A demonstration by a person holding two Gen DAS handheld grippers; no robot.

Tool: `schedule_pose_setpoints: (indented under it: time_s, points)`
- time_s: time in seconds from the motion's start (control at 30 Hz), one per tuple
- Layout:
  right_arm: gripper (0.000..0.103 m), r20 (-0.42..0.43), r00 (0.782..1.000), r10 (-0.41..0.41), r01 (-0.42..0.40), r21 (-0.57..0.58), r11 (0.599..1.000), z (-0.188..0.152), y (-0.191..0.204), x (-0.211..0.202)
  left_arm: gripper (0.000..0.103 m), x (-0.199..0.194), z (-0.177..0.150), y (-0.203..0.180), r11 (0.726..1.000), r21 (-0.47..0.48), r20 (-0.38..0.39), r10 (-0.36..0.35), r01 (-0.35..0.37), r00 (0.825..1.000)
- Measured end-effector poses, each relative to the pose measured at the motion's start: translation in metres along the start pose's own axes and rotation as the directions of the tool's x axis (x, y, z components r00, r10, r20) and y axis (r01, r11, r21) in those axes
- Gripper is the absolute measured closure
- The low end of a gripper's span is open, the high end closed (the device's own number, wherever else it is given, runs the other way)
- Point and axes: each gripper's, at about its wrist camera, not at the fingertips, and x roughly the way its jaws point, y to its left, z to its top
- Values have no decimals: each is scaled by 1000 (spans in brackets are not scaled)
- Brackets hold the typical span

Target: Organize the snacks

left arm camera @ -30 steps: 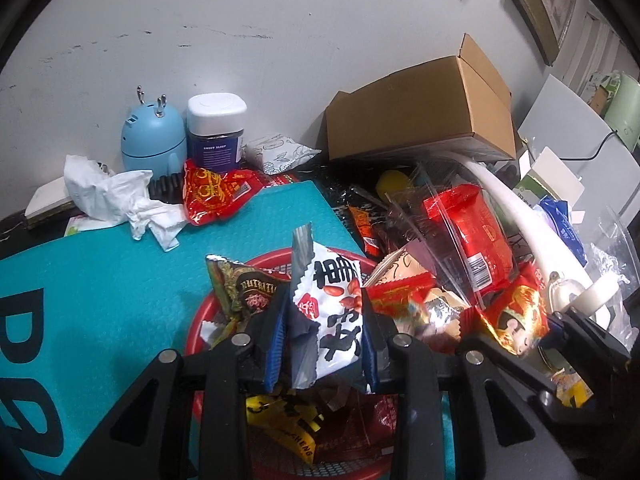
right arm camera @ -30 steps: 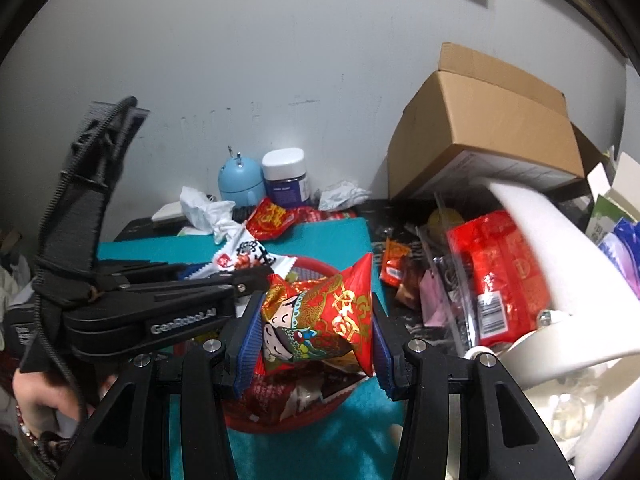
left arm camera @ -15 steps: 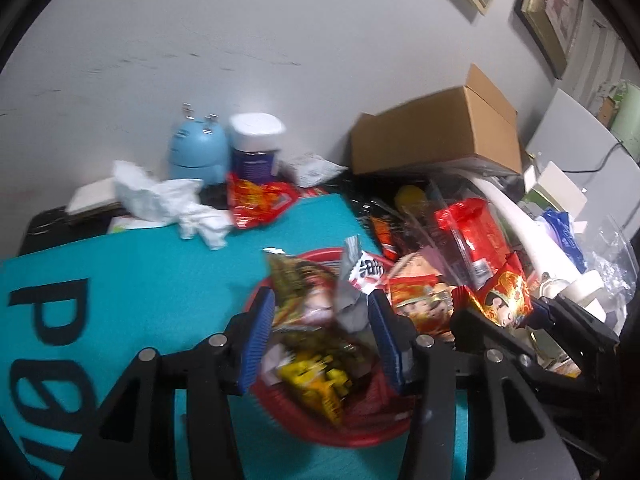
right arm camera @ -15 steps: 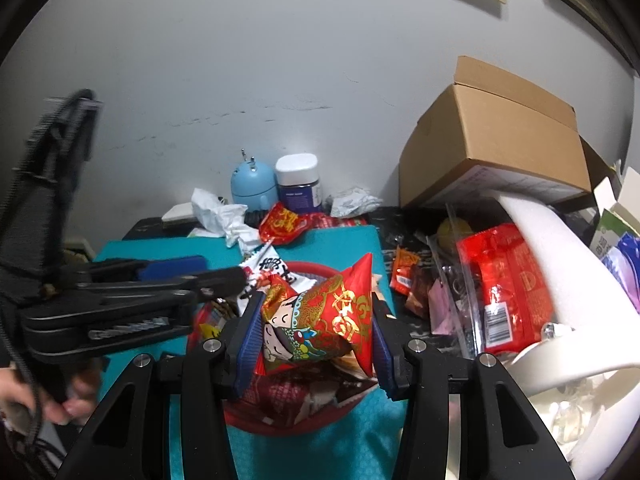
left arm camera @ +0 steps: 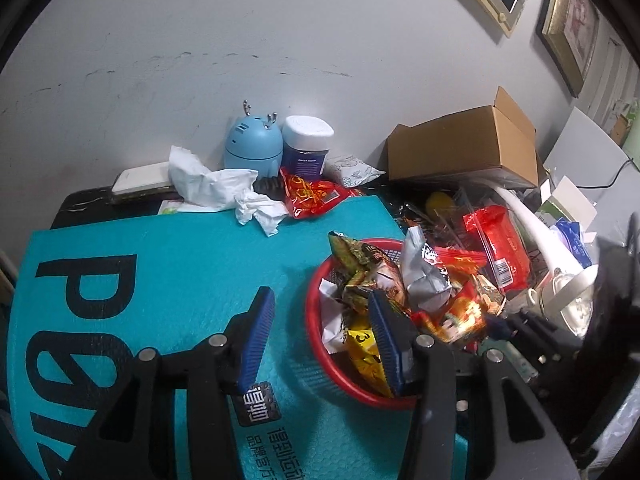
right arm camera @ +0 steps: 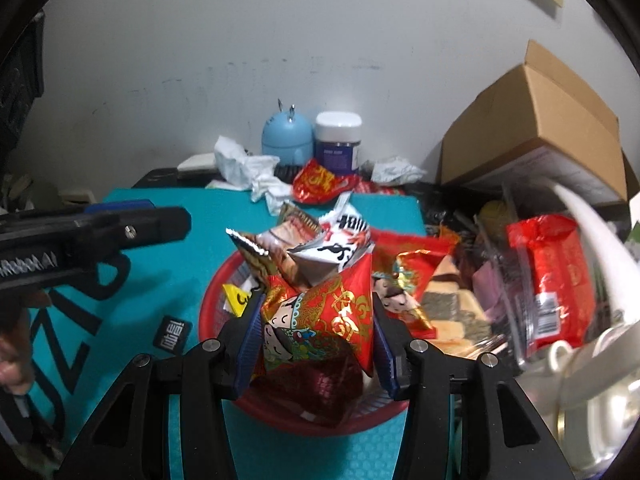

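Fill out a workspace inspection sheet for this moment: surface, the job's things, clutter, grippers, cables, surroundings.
Surface: teal mat with black lettering, on a dark table.
Job's things: red basket heaped with snack packets; red-and-gold packet held over it; another red packet at the mat's far edge.
Clutter: crumpled tissues, blue gadget, white-lidded jar, cardboard box, red pack in clear wrapping.
Grippers: left gripper open, nothing between its pads, jaws just opened; right gripper shut on the red-and-gold packet.
Cables: dark cord far right.
Surroundings: scuffed white wall, framed pictures upper right.
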Motion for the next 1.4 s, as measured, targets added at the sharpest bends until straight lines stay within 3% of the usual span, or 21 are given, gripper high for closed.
schedule_pose_setpoints:
  time_s: [0.23, 0.43, 0.97, 1.4]
  points:
    - [52, -13, 1000, -1, 1, -23, 1000, -5, 6, 10, 55, 0, -1, 0, 1000, -2, -1, -5, 5, 1000]
    - [43, -12, 1000, 6, -6, -31, 1000, -4, 7, 6, 55, 0, -2, -1, 1000, 2, -3, -5, 5, 1000]
    - [43, -13, 1000, 7, -7, -53, 999, -8, 8, -10, 55, -7, -7, -11, 1000, 14, -8, -4, 5, 1000]
    - [43, 75, 997, -6, 10, -59, 998, 3, 12, -67, 55, -68, -12, -23, 999, 30, 76, 35, -37, 996]
